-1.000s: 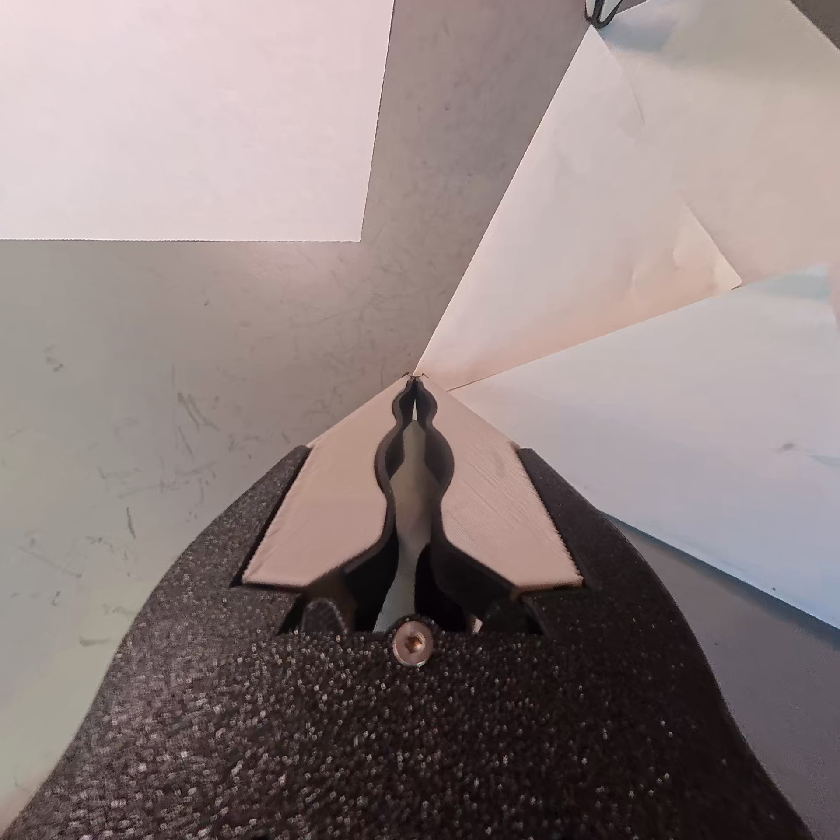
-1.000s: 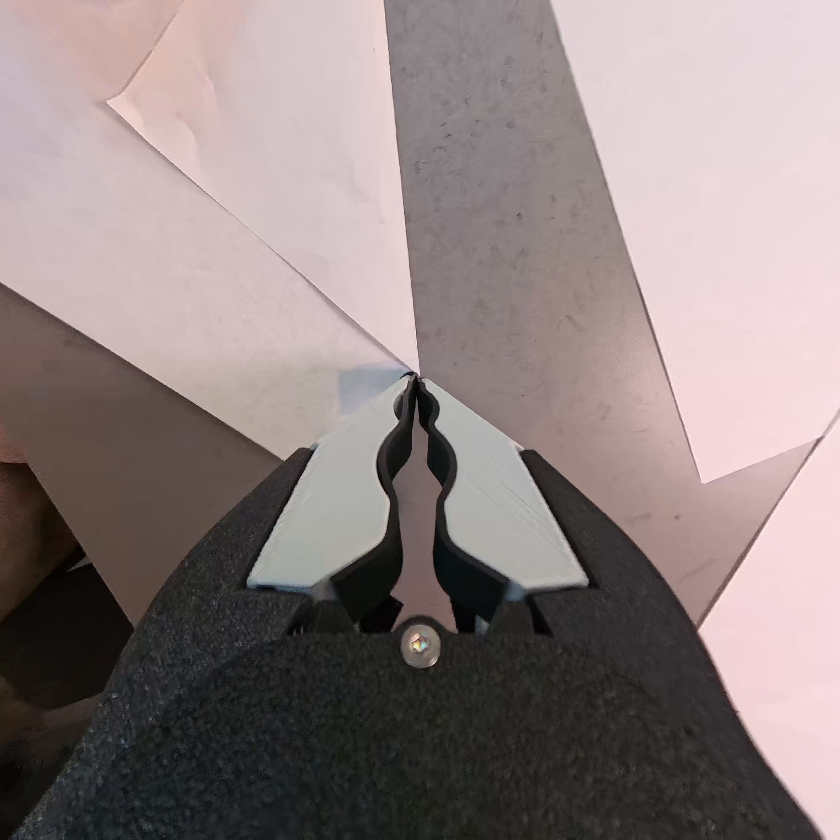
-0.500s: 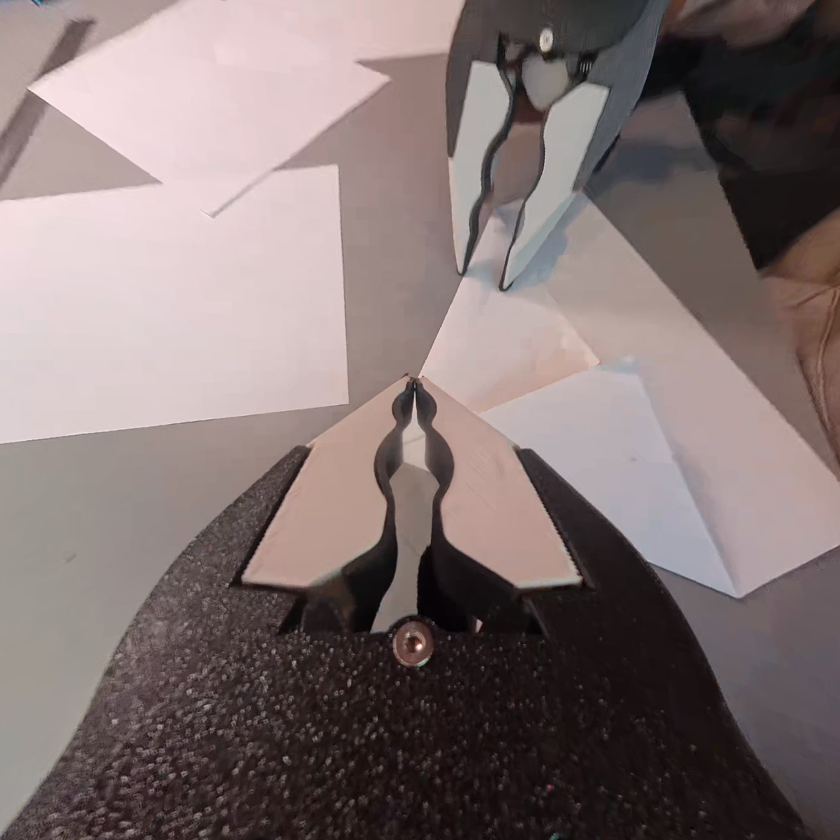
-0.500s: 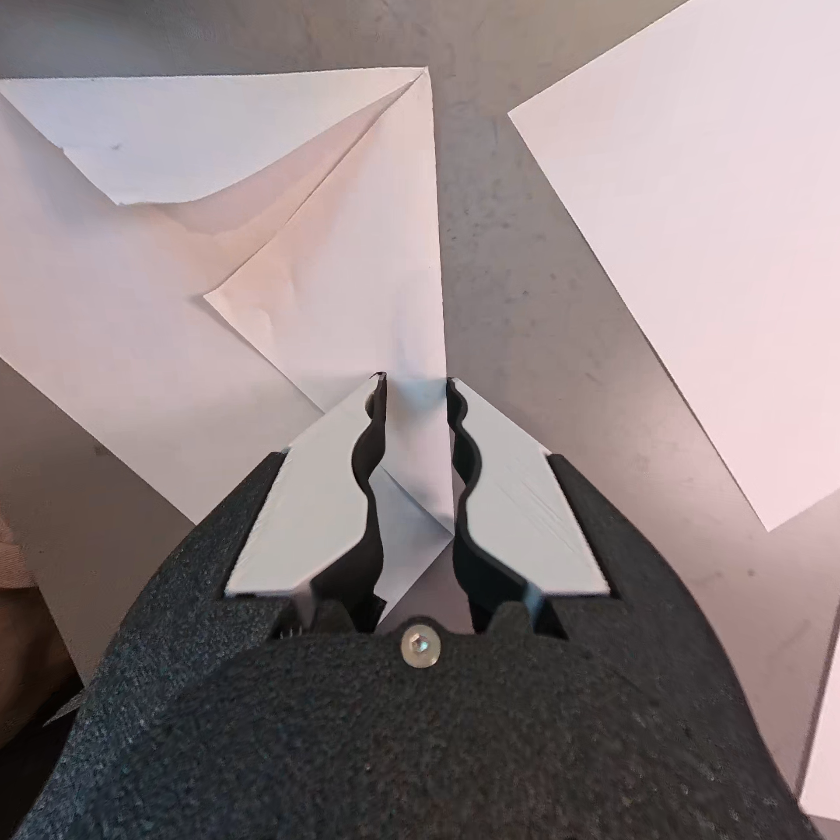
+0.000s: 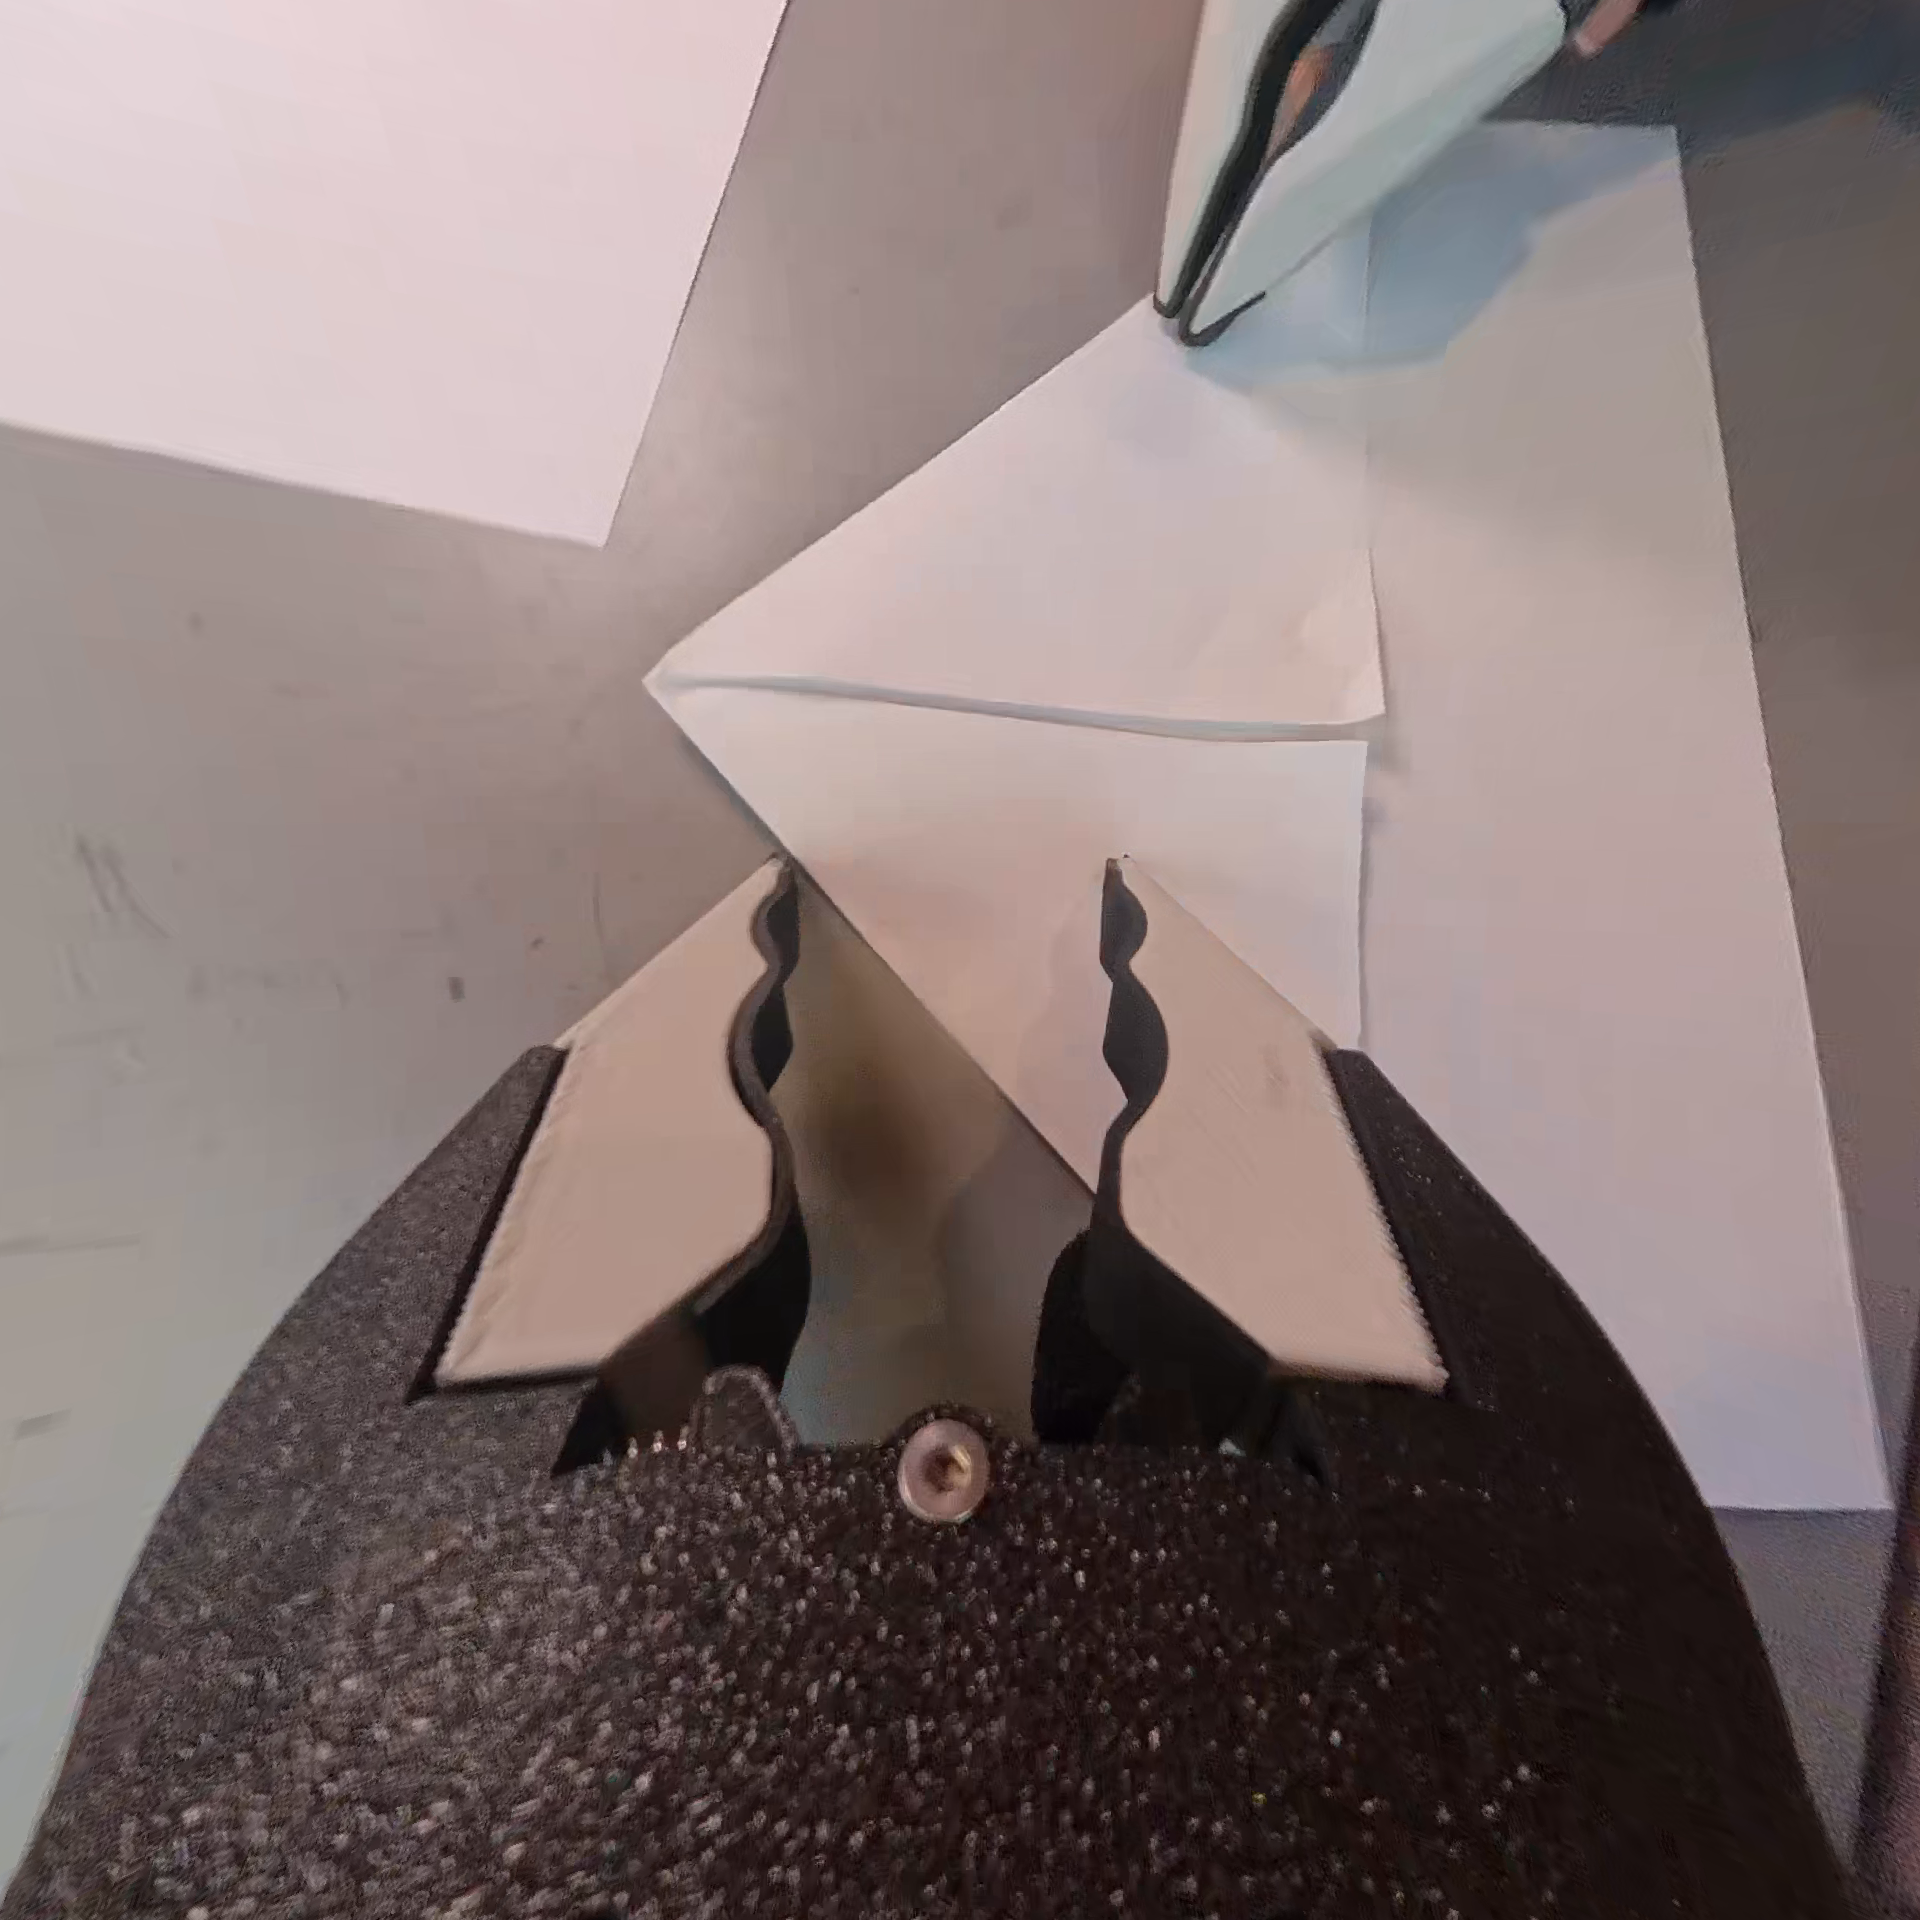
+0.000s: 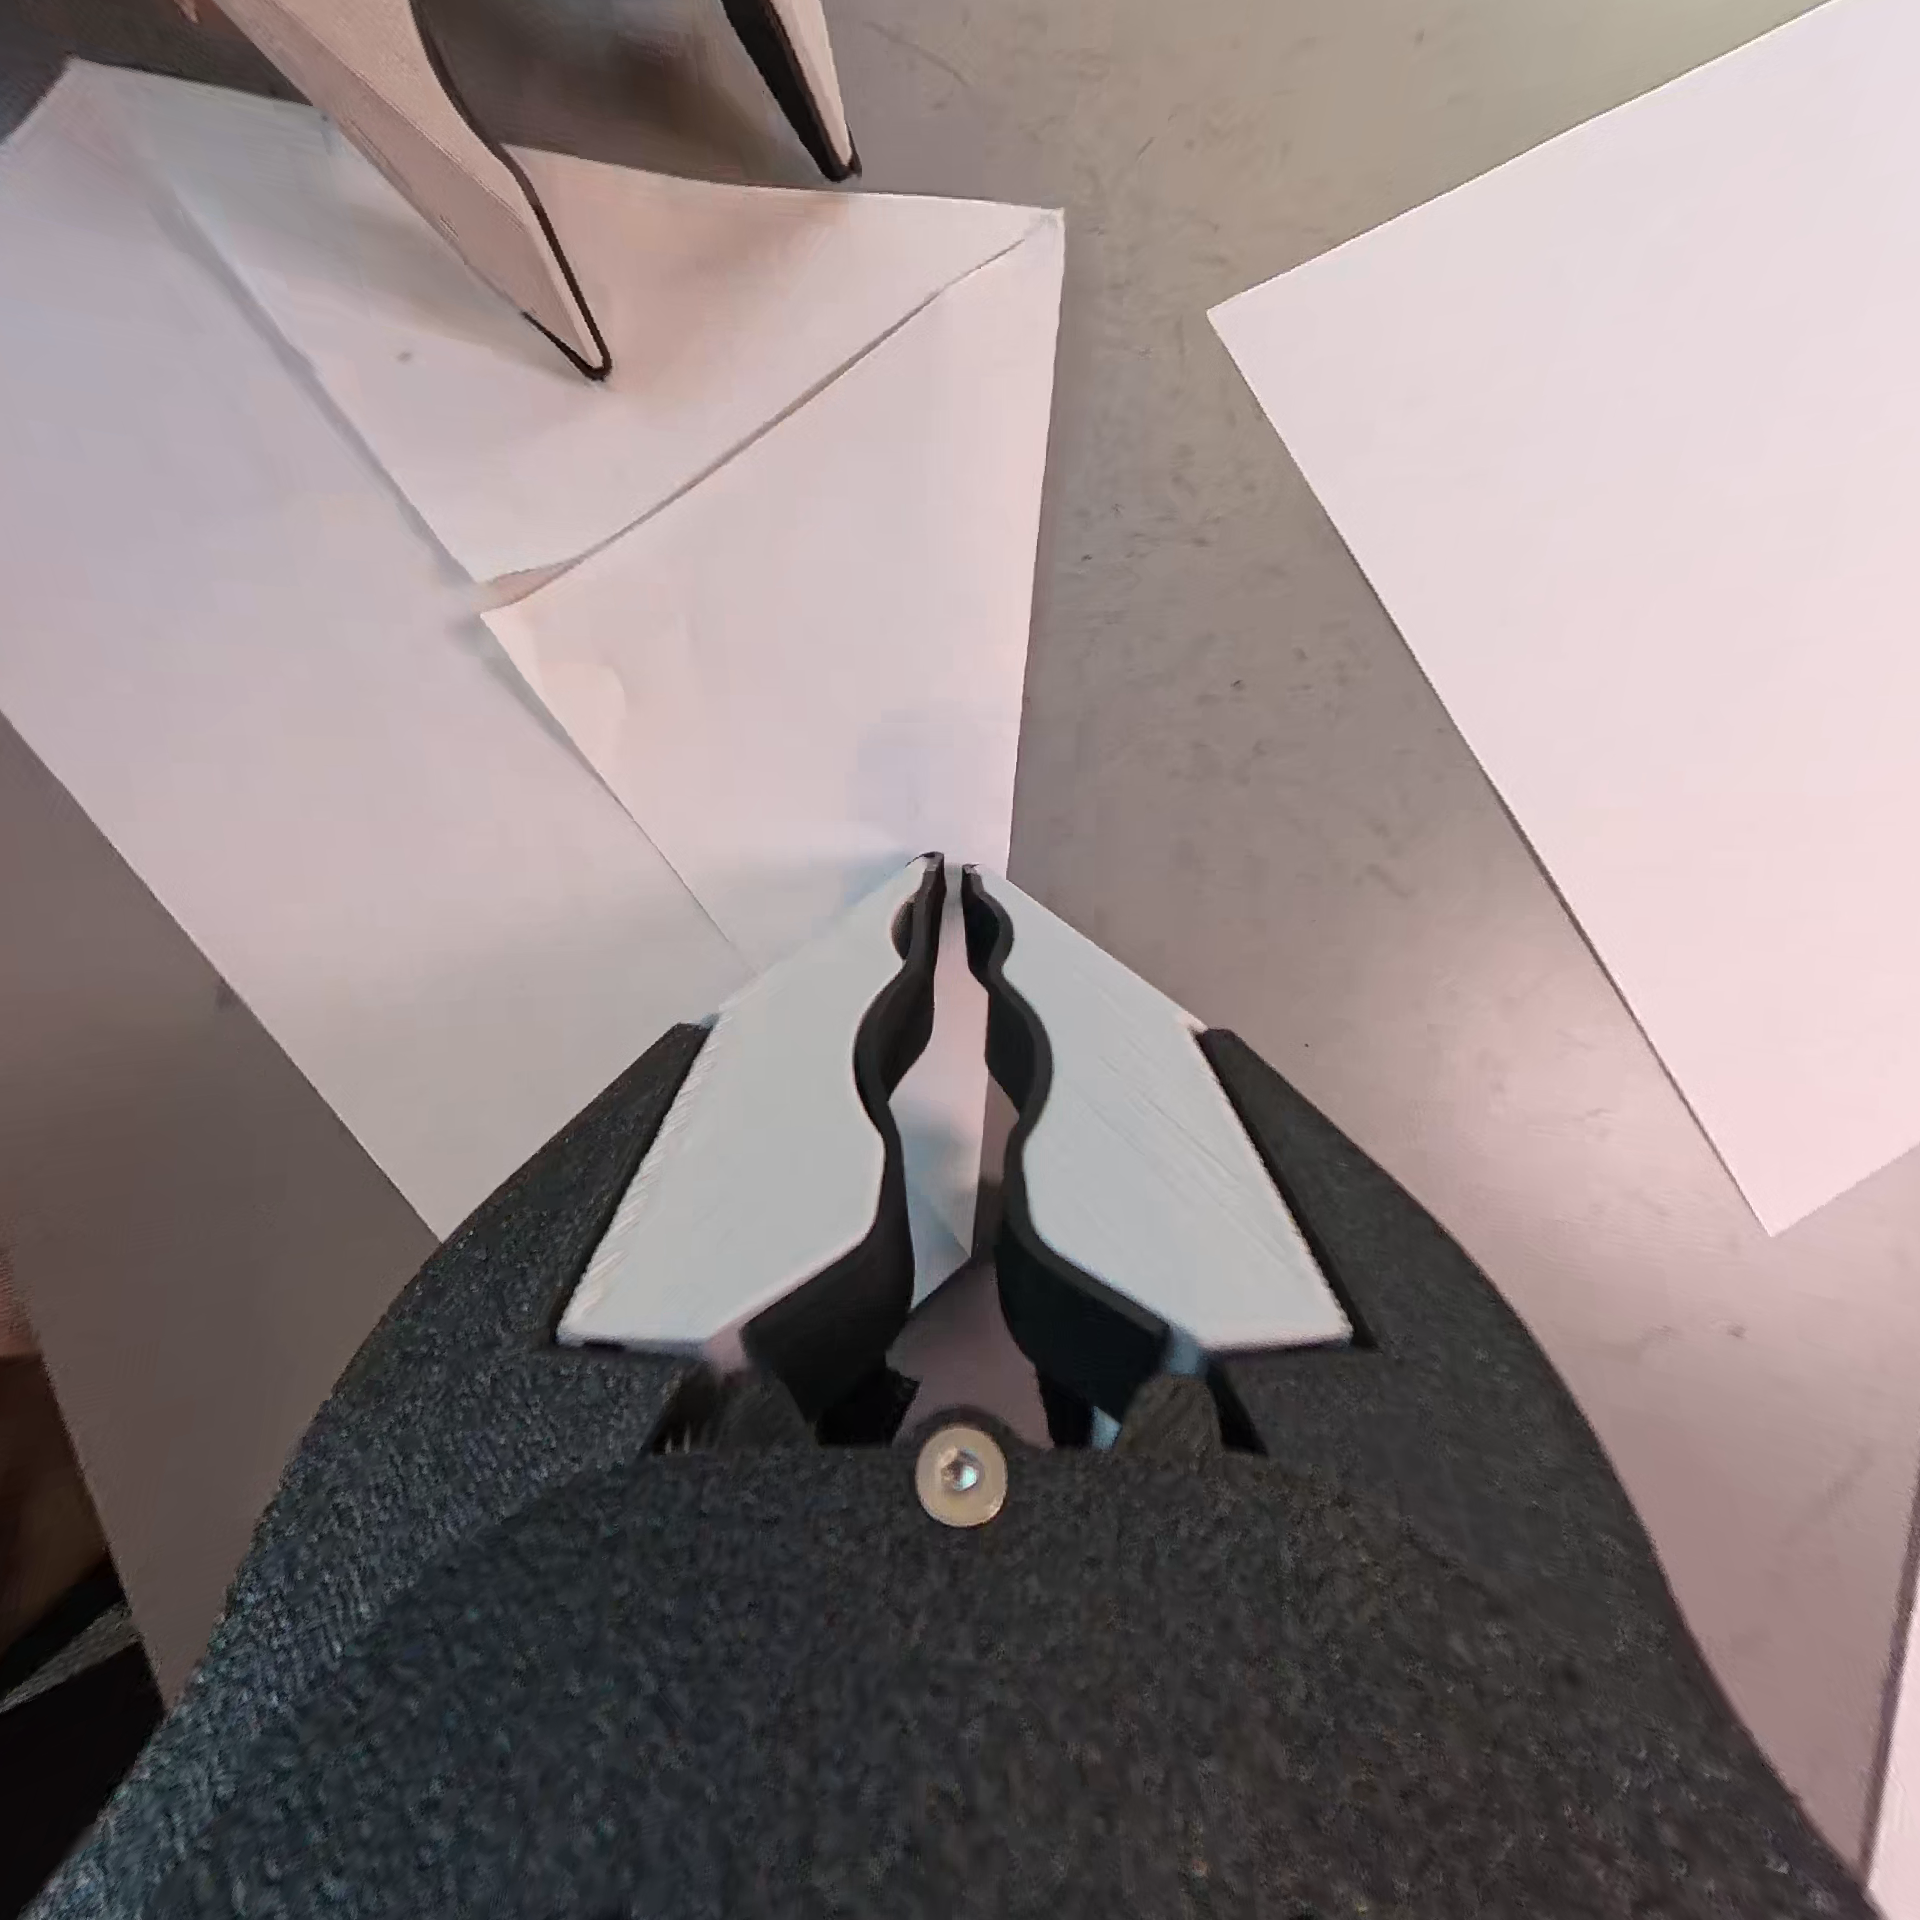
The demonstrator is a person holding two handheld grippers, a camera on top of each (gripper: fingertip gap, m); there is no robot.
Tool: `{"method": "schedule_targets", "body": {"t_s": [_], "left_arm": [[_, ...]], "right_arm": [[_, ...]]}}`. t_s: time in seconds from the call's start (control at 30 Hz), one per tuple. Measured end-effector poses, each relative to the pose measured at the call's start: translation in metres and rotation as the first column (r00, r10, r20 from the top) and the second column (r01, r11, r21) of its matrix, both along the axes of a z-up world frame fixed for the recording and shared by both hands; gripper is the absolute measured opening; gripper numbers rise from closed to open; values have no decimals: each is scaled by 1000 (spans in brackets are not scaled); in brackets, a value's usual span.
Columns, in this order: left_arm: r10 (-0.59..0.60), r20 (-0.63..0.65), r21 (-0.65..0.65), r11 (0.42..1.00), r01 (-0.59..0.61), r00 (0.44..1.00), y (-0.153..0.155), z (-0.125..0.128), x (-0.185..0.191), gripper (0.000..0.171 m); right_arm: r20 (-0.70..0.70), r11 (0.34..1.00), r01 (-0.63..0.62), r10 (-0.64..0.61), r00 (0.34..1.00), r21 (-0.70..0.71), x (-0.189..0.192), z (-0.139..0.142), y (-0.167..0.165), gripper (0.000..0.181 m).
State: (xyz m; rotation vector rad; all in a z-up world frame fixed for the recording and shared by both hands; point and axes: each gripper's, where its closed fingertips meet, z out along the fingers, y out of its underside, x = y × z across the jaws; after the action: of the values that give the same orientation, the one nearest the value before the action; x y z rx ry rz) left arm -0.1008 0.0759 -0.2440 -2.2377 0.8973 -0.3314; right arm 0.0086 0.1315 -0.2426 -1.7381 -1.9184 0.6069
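1. Two corners of one white sheet of paper point(image 5: 1558, 831) lie folded inward, forming two triangular flaps that meet along a seam and come to a point at the sheet's end.
2. That sheet lies flat on the grey tabletop point(image 5: 260, 831), between the two tools, with the rest of its length unfolded.
3. One flap point(image 5: 1039, 582) sits on the far side of the seam in the left wrist view. The other flap point(image 5: 1091, 810) lies nearer, right under the left tool.
4. Along the seam the flap edges seem to lift slightly, so the creases look soft rather than pressed, though that is a judgement.
5. The left hand-held gripper point(image 5: 951, 862) is spread wide and grips nothing. Its fingers straddle the slanted edge of the nearer flap.
6. The right hand-held gripper point(image 6: 954, 862) has its fingers drawn together with only a hairline gap. Its tips are down at the outer corner of the far flap point(image 6: 831, 675), near the sheet's side edge.
7. Whether those tips pinch the paper or merely press on it cannot be told.
8. Another plain sheet point(image 5: 312, 208) lies flat and unfolded to the side, apart from the folded one.
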Motion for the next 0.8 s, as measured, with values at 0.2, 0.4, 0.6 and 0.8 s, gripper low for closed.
{"method": "schedule_targets", "body": {"t_s": [0.2,0.4,0.6,0.8], "left_arm": [[-46,21,26,999,45,999,-1,1,9,42],[-39,22,25,999,38,999,-2,0,8,42],[16,52,16,1000,-17,999,-3,1,4,42],[78,229,-86,994,-60,970,7,13,-11,44]], "right_arm": [[18,987,-34,37,999,-155,-15,8,6,34],[170,989,-68,90,981,-131,-38,1,3,41],[171,998,-51,45,984,31,-48,0,-5,27],[62,998,-52,55,997,-47,-49,2,-9,7]]}}
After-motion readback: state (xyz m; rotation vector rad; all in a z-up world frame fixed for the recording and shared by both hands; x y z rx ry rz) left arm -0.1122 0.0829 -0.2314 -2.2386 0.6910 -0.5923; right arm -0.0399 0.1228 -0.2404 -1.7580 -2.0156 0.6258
